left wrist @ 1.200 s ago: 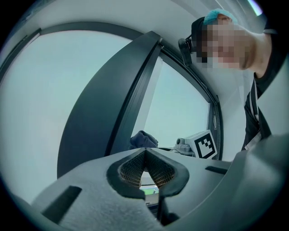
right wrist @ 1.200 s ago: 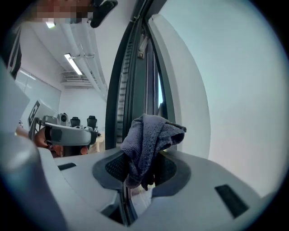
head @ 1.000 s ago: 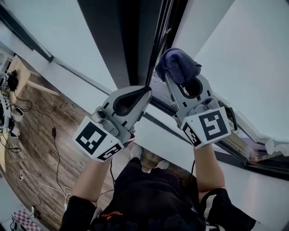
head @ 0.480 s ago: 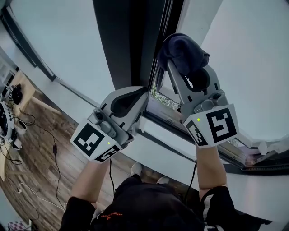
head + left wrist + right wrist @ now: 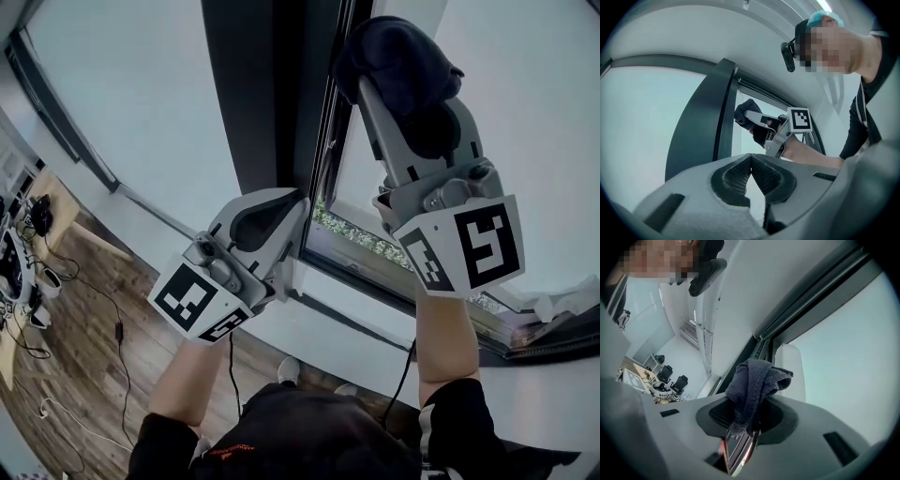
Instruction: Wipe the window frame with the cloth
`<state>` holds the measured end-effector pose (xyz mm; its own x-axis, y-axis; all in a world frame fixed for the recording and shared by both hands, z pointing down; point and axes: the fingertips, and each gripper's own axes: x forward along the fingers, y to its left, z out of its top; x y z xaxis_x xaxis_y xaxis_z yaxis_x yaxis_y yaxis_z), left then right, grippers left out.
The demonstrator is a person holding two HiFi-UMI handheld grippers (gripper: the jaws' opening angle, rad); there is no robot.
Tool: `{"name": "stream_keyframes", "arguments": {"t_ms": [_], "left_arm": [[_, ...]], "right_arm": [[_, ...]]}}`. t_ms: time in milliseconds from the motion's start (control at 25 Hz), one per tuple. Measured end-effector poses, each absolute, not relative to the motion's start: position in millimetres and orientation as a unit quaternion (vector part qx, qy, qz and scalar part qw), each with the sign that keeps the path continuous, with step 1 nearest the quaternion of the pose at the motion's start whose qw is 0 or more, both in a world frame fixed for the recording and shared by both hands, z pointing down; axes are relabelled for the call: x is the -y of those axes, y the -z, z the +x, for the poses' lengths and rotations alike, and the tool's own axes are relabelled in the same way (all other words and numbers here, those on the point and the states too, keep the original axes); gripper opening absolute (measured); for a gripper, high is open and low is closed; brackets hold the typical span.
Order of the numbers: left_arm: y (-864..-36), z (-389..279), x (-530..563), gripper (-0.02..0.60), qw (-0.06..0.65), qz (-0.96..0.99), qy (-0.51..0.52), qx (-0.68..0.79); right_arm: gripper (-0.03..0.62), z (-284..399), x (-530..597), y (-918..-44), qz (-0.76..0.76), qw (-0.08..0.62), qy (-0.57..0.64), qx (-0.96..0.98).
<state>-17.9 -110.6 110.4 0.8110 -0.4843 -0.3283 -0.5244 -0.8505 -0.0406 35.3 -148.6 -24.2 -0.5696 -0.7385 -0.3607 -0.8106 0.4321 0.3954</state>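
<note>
**Cloth raised beside the window upright, right side nearer.**

Head view: the right gripper grips a bunched dark navy cloth just right of the dark metal window frame upright, whose long axis runs up the picture. The left gripper sits lower by the same upright. Left gripper view: its jaws are pressed together on nothing. Right gripper view: the cloth is pinched between the jaws, with the frame's channel ahead. I judge the stroke should follow that upright.

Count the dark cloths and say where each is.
1: the dark cloth is clamped in the right tongs, raised beside the window frame. The left tongs are shut and empty.
</note>
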Motion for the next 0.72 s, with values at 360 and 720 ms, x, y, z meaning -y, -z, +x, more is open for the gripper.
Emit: {"name": "stream_keyframes", "arguments": {"t_ms": [360, 720], "left_arm": [[-114.9, -9.4, 105.2, 0.020, 0.067, -0.951, -0.153, -0.261], [-133.3, -16.5, 102.2, 0.020, 0.049, -0.952, -0.144, -0.266]], "right_arm": [[0.117, 33.5, 150.6, 25.1, -0.457, 0.067, -0.273, -0.844], [0.117, 28.5, 150.3, 1.3, -0.455, 0.060, -0.252, -0.852]]}}
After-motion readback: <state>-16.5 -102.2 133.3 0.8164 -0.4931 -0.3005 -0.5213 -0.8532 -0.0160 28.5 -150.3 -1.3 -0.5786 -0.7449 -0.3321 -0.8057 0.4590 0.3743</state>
